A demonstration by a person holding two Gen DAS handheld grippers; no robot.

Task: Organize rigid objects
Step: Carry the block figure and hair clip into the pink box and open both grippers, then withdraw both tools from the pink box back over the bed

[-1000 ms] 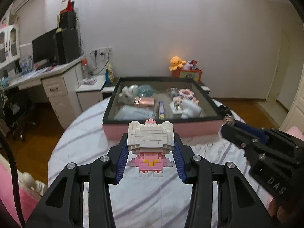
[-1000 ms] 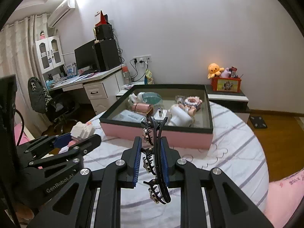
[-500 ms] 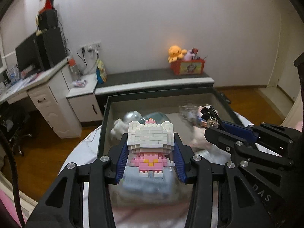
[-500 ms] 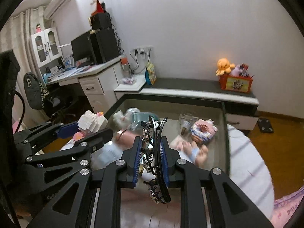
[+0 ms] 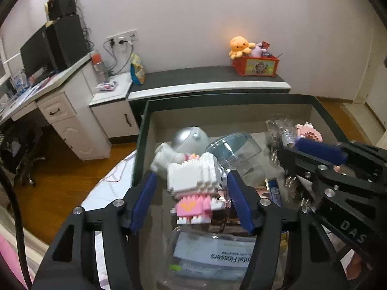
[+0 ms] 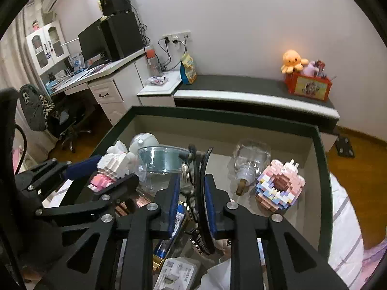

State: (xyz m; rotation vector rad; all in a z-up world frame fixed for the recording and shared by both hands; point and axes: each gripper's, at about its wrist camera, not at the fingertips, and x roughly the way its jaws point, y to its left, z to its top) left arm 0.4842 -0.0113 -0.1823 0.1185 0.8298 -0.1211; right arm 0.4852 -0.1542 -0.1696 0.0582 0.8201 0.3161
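Note:
A white and pink brick figure hangs tilted between the blue pads of my left gripper, over the left side of the dark-rimmed box. The left jaws are opening, and a gap shows between each pad and the figure. In the right wrist view my right gripper holds a black hair clip upright above the middle of the box. Its jaws are starting to open, with the clip still caught between the pads. The left gripper and the figure show at the left of that view.
The box holds a silver-headed white toy, a clear bluish bowl, a glass bottle, a brick donut and a dental flossers pack. Behind it stand a low bench and a desk. A striped bed cover lies around the box.
Both grippers have moved forward from the bed cover to over the box. The left jaws have spread and the brick figure has tipped sideways. The hair clip sits as before.

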